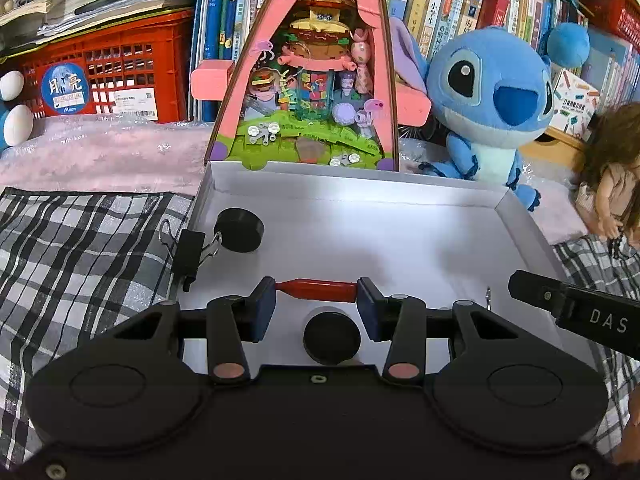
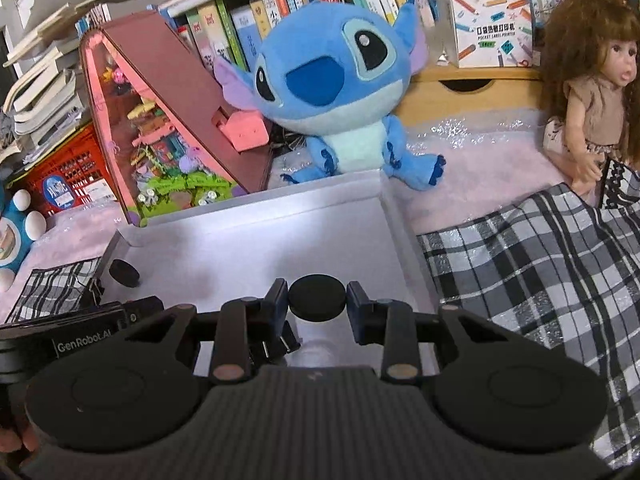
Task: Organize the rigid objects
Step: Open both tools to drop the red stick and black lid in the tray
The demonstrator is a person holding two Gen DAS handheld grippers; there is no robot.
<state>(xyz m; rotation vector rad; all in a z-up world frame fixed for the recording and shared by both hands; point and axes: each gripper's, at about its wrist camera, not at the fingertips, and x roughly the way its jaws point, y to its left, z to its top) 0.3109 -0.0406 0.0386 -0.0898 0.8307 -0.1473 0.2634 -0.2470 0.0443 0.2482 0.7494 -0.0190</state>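
Observation:
In the left wrist view my left gripper [image 1: 316,298] is shut on a short red marker-like stick [image 1: 320,289], held crosswise between the blue pads above the white tray [image 1: 352,184]. A black disc [image 1: 332,338] lies on the tray floor just under it. Another black disc [image 1: 239,230] sits in the tray's far left corner. In the right wrist view my right gripper [image 2: 317,302] is shut on a black disc [image 2: 316,296] over the white tray [image 2: 256,208]. The corner disc [image 2: 125,273] shows at the left.
A black binder clip [image 1: 188,254] hangs on the tray's left wall. Behind the tray stand a pink triangular toy house [image 1: 304,80] and a blue plush [image 1: 488,96]. A doll [image 2: 588,92] sits at the right. Checked cloth [image 2: 540,264] flanks the tray, with bookshelves behind.

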